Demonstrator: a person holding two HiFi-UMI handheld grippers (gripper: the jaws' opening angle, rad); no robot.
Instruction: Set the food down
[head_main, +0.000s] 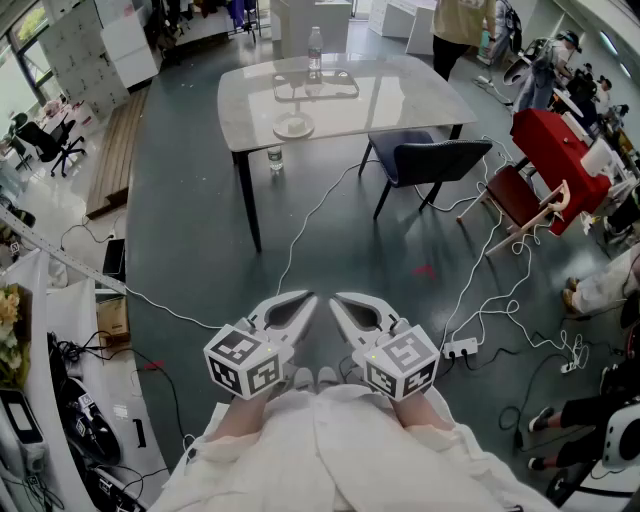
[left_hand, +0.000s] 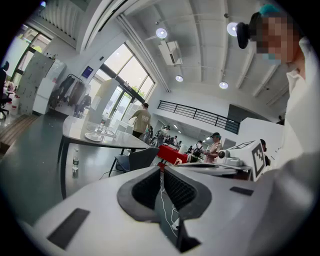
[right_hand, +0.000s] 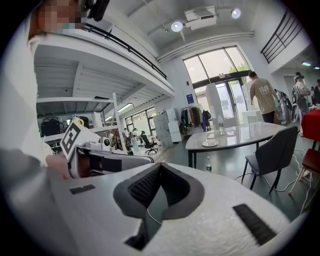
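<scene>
Left gripper (head_main: 304, 298) and right gripper (head_main: 340, 299), clenched empty, hang well short of the table (head_main: 400, 105); open floor (head_main: 195, 235) lies between; perhaps a plate (head_main: 293, 126) near its edge.

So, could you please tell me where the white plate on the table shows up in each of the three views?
Head view: the plate sits upper centre, near the front edge of the table.
Left gripper view: left of centre.
Right gripper view: right of centre.
Shared landmark: the water bottle on the floor under that table.
</scene>
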